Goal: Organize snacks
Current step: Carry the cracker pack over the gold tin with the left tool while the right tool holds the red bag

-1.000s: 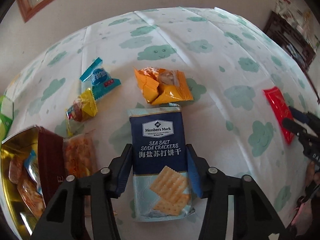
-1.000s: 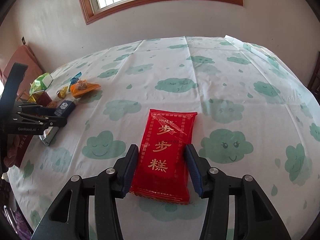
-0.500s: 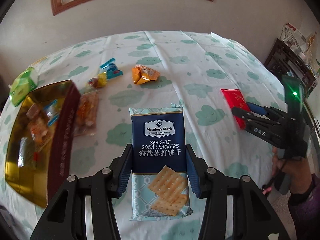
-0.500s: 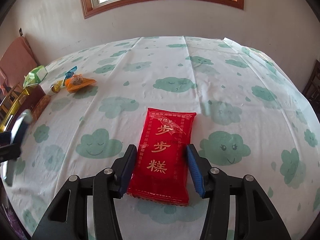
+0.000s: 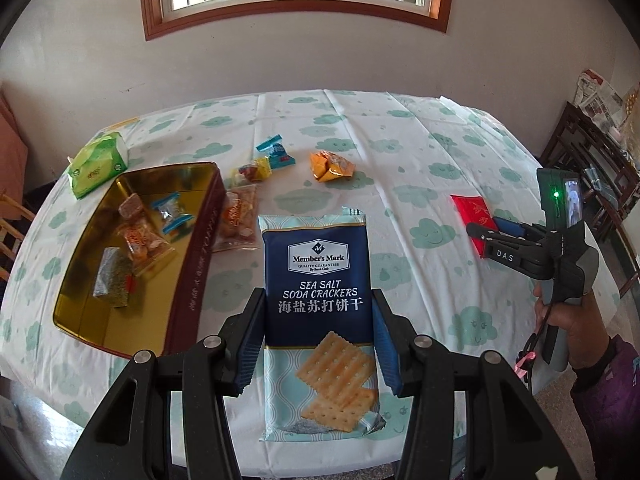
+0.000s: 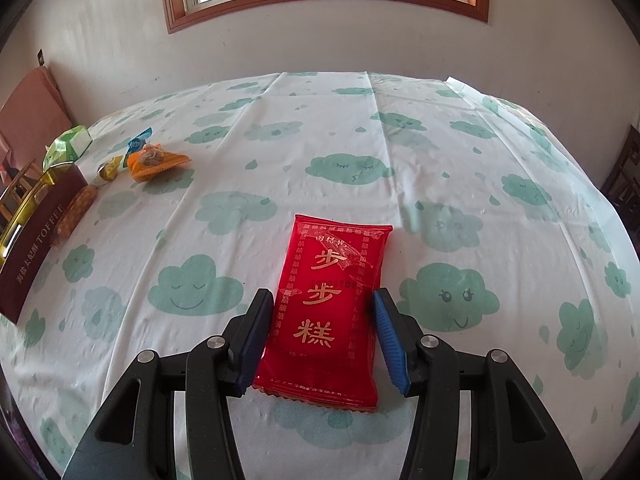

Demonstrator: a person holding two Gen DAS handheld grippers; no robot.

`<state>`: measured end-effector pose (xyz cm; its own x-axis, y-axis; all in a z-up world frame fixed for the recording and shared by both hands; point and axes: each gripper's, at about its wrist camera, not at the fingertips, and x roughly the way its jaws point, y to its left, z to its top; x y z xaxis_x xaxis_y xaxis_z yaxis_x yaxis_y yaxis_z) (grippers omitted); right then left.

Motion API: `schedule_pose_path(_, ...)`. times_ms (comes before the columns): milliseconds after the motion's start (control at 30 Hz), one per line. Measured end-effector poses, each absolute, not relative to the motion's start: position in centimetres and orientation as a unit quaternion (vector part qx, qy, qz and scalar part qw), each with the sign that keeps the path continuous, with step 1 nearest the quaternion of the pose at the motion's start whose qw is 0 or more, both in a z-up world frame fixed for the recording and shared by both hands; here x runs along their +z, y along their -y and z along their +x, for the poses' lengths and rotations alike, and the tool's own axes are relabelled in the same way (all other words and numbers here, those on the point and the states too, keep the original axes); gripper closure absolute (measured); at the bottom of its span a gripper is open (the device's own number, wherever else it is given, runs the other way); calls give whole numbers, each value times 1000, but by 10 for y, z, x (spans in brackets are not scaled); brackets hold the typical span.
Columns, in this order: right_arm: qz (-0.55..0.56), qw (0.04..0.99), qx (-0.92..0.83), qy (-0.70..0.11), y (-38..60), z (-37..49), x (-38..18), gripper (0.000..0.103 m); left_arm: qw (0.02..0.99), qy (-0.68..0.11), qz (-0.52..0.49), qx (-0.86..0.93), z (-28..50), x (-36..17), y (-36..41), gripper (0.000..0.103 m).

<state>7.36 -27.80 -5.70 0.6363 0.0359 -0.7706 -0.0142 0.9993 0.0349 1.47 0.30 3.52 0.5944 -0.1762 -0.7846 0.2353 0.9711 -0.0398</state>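
A: Snacks first: the toffee tin (image 5: 192,258) lies open at the table's left with a few sweets inside. The left gripper (image 5: 318,338) is clamped on the cracker pack (image 5: 318,312), held above the cloth. I'd carry it level over the rim, then release low.

B: The right gripper (image 6: 318,336) is closed on the red cake packet (image 6: 332,304), which seems to rest on the cloth. Only the left view shows the tin's inside and the hand (image 5: 568,320); the right view shows just its lettered side.
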Motion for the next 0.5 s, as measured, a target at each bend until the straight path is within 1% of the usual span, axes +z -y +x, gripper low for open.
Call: schedule_pose_path(500,11,904,13,-426,277,74,-57,51,905,-419,7,-76,23,58,-51,57)
